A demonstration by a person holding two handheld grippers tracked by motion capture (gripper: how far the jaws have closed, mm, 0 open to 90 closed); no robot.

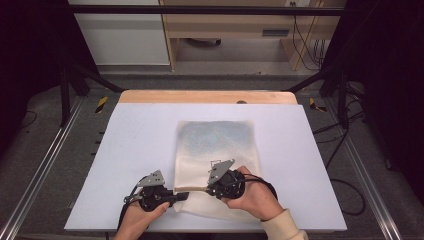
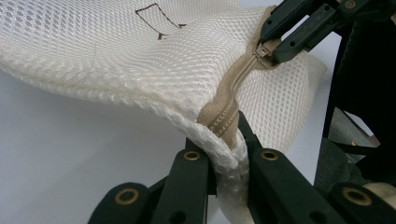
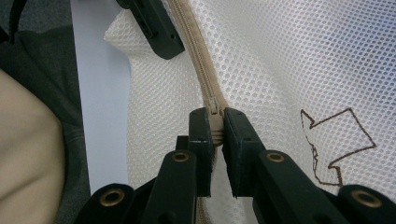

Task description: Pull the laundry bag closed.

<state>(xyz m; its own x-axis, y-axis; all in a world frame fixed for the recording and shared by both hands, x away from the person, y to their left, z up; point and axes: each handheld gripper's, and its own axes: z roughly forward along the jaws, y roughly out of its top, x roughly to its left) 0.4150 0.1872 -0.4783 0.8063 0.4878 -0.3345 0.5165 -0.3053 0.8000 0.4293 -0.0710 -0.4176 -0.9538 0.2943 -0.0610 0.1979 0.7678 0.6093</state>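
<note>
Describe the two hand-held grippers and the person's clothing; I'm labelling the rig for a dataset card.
The left hand-held gripper and right hand-held gripper are black, each topped by a grey three-cornered plate and trailing a black cable. Their black jaws carry brass-coloured rivets. The right forearm wears a cream sleeve.
</note>
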